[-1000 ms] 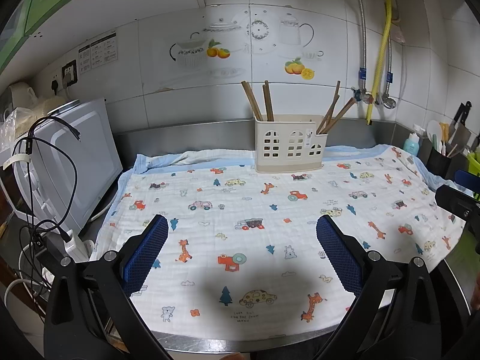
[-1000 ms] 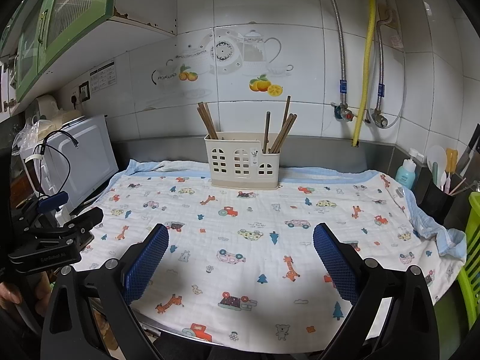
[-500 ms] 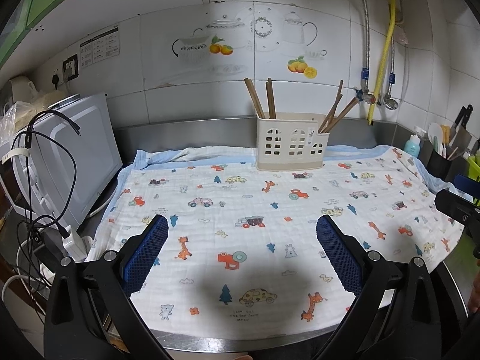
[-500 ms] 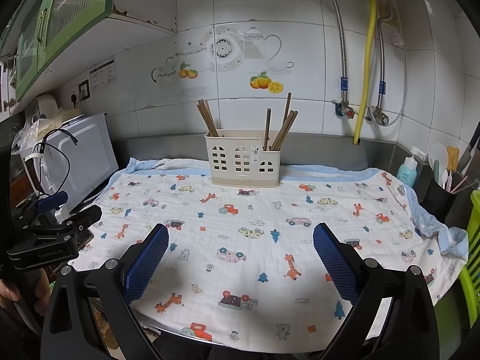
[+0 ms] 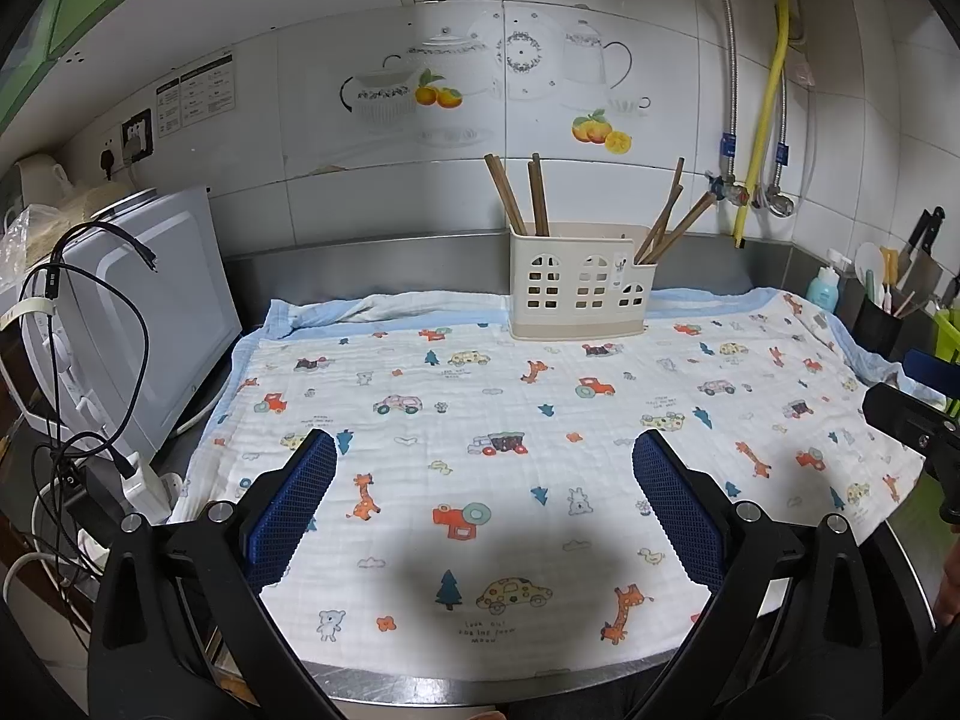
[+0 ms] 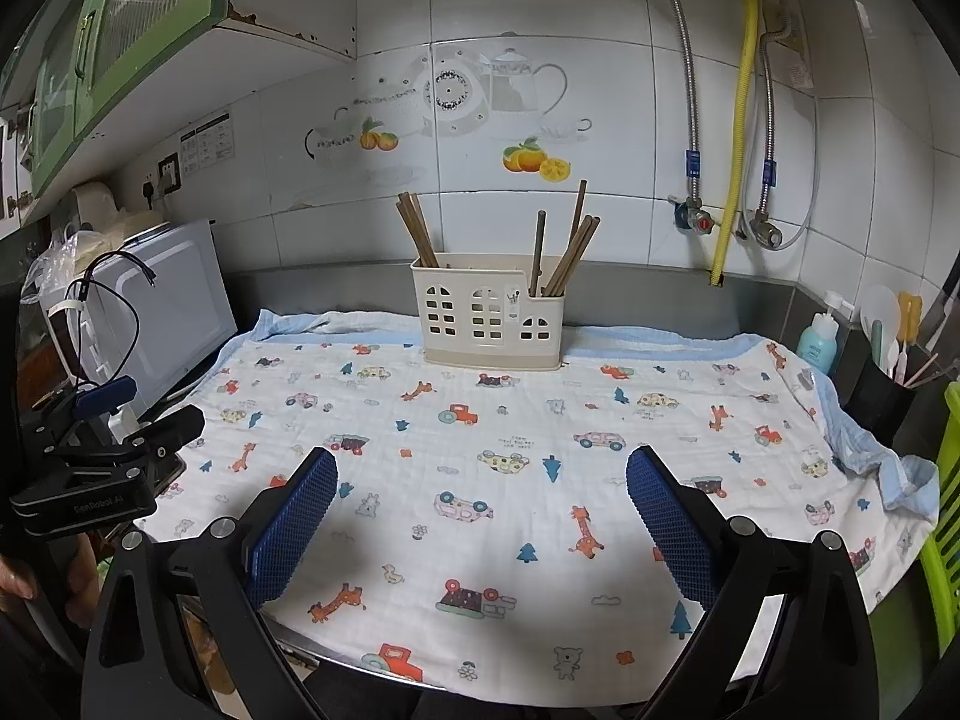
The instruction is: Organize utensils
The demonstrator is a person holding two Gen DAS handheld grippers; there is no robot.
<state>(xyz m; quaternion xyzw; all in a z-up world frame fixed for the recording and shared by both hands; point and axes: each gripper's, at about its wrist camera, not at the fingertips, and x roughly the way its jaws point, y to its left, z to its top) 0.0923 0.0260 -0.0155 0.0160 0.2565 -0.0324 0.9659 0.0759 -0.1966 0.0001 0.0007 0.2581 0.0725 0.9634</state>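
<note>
Cream plastic forms the holder (image 5: 579,285), which is set upright at the far side of the cloth (image 5: 516,480), close to the steel backsplash and the tiled wall (image 5: 372,180). Brown chopsticks (image 5: 521,195) are stood in it in two groups: one bundle is leaned leftward in the left compartment, and another (image 5: 666,219) is fanned to the right in the right compartment; the middle section is seen without sticks. No utensils are seen lying on the cloth, which is printed with cars, giraffes and trees and is spread over a metal counter (image 5: 456,687). The left gripper (image 5: 486,480) is held over the near part of the cloth, its blue-padded jaws spread wide and nothing between them. The right gripper (image 6: 480,489) is likewise held wide and unloaded above the near cloth, well apart from the holder. Each gripper is caught at the edge of the other's view. A white microwave (image 5: 150,312) with dark cables (image 5: 90,312) draped in front of it is placed at the left. At the far right a blue bottle (image 6: 817,341) and a dark pot (image 6: 879,399) of kitchen tools are stood in the corner, and a yellow hose (image 6: 738,120) is run down the wall.
</note>
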